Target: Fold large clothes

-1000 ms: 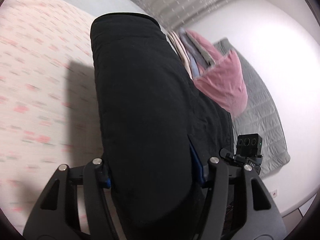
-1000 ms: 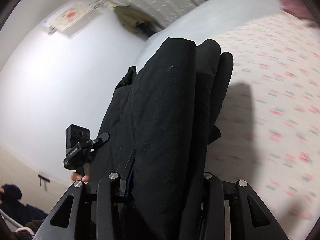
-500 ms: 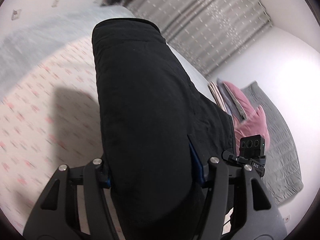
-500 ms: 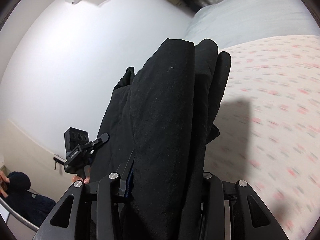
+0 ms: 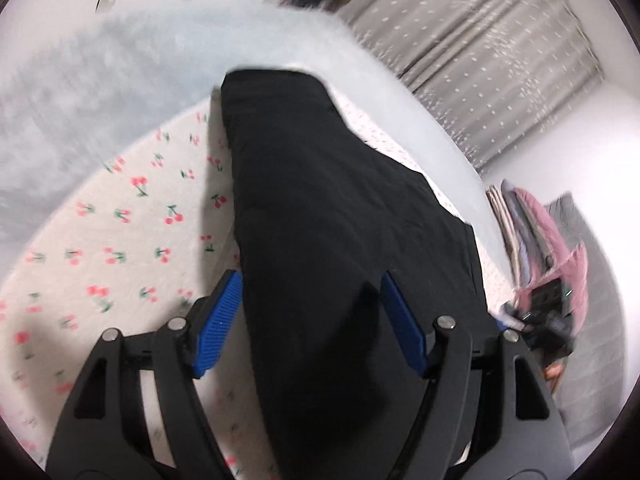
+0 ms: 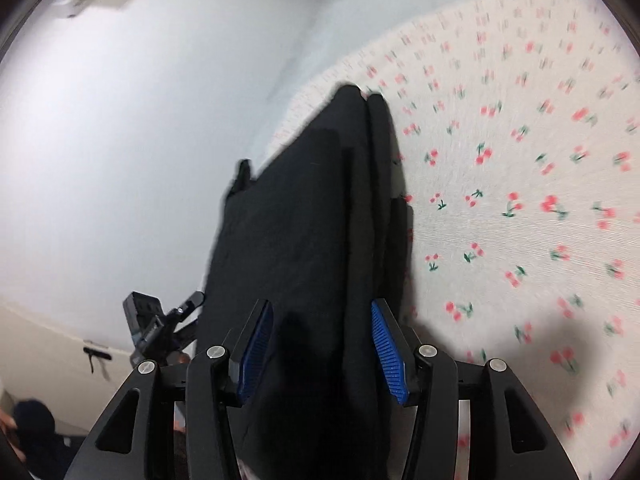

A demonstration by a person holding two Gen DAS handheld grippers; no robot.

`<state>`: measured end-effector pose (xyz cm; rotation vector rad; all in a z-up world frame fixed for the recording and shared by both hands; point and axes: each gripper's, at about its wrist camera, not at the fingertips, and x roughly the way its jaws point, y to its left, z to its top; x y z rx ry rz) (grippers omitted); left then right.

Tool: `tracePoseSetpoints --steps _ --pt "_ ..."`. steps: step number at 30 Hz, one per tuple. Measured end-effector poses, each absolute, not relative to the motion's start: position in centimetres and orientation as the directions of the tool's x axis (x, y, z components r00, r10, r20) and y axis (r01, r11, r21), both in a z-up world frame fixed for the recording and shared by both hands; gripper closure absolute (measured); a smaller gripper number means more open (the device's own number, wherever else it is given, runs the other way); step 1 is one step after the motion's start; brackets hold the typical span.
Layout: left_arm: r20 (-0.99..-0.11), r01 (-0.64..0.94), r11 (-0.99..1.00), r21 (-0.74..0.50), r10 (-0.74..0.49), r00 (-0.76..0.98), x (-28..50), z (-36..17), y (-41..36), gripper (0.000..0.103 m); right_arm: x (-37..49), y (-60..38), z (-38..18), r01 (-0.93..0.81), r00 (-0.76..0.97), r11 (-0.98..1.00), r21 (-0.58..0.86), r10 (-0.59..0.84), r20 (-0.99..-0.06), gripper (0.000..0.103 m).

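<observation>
Cherry-print sheet (image 5: 132,216) under folded black garment (image 5: 328,216)

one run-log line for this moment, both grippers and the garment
left gripper: opening, pads off | right gripper: opening, pads off | folded black garment: between jaws, on cherry-print sheet

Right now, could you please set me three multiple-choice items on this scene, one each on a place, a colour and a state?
1. Where does the black garment lie?
A. on the cherry-print bed cover
B. on a wooden floor
C. on a chair

2. What colour are the gripper pads?
A. red
B. blue
C. green

3. How does the left gripper stand to the garment?
A. clamped tight on it
B. far off to one side
C. jaws opening, garment between them

Answers:
1 A, the garment's far end rests on the cherry print.
2 B, ribbed blue pads show in both wrist views.
3 C, both blue pads stand clear of the cloth lying between them.
</observation>
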<state>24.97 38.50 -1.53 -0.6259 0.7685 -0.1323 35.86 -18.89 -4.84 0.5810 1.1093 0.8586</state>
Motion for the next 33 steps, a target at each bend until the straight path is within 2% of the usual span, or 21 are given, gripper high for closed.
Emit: tracePoseSetpoints --steps 4,5,8,9,11,13,16,18,20,21,22,24,25,28,31,32,33 --pt "-0.587 -0.028 0.88 -0.473 -0.292 0.755 21.1 0.0 36.0 0.031 31.2 -19.8 -2.0 -0.406 0.188 0.43 0.806 0.903 -0.386 0.051" --pt "-0.577 -0.009 0.893 -0.451 -0.284 0.766 20.4 0.2 35.2 0.031 30.7 -19.4 -1.8 -0.415 0.18 0.443 0.794 0.896 -0.406 0.051" --pt "-0.555 0.024 0.909 -0.417 -0.275 0.785 18.9 0.6 33.9 0.031 29.6 -17.1 -3.4 -0.39 0.16 0.602 0.697 0.79 -0.592 0.052" --pt "-0.551 0.039 0.917 -0.397 -0.272 0.789 18.8 0.6 33.1 0.031 29.9 -16.4 -4.2 -0.383 0.146 0.622 0.683 0.771 -0.62 0.059" --pt "-0.548 0.065 0.923 -0.379 -0.281 0.788 18.7 0.9 33.1 0.035 29.6 -15.0 -5.1 -0.378 0.086 0.594 0.71 0.786 -0.612 0.075" --pt "-0.542 0.101 0.922 -0.374 -0.306 0.783 18.4 1.0 32.7 0.036 29.8 -13.4 -4.1 -0.425 0.075 0.533 0.732 0.826 -0.559 0.082" --pt "-0.536 0.124 0.924 -0.362 -0.315 0.783 17.7 0.7 31.7 0.036 28.8 -13.0 -1.4 -0.54 0.152 0.468 0.7 0.872 -0.466 0.083" --pt "-0.534 0.146 0.916 -0.373 -0.34 0.774 17.5 -0.4 31.1 0.036 28.8 -13.5 -3.6 -0.535 0.222 0.552 0.64 0.823 -0.524 0.083" --pt "-0.528 0.171 0.911 -0.376 -0.362 0.769 17.0 -0.9 30.1 0.036 30.4 -13.5 -8.9 -0.437 0.206 0.667 0.603 0.727 -0.655 0.082" --pt "-0.529 0.168 0.917 -0.361 -0.35 0.773 16.8 -0.8 29.7 0.036 30.9 -13.7 -10.6 -0.402 0.188 0.658 0.637 0.74 -0.646 0.082" --pt "-0.54 0.158 0.932 -0.325 -0.32 0.778 16.6 -0.6 29.1 0.036 31.2 -14.5 -11.4 -0.373 0.188 0.615 0.694 0.783 -0.593 0.081" --pt "-0.556 0.155 0.945 -0.288 -0.297 0.777 16.1 0.0 28.3 0.036 31.3 -15.0 -10.8 -0.368 0.206 0.576 0.73 0.816 -0.54 0.079" --pt "-0.563 0.149 0.946 -0.287 -0.292 0.773 15.8 0.4 28.2 0.036 31.2 -14.9 -10.2 -0.386 0.221 0.592 0.708 0.804 -0.552 0.075" --pt "-0.582 0.109 0.947 -0.302 -0.274 0.766 14.8 1.0 28.0 0.034 30.7 -13.7 -8.3 -0.435 0.282 0.671 0.601 0.735 -0.616 0.074" --pt "-0.623 0.012 0.955 -0.295 -0.202 0.755 13.2 1.6 27.7 0.022 29.2 -12.7 -6.9 -0.463 0.36 0.745 0.48 0.653 -0.667 0.072" --pt "-0.636 -0.01 0.958 -0.286 -0.182 0.75 12.7 1.6 27.4 0.022 28.9 -12.9 -6.9 -0.47 0.378 0.758 0.452 0.635 -0.674 0.071" --pt "-0.655 -0.04 0.962 -0.27 -0.153 0.74 11.9 1.7 27.1 0.022 28.3 -12.7 -6.6 -0.476 0.401 0.774 0.418 0.614 -0.679 0.065"
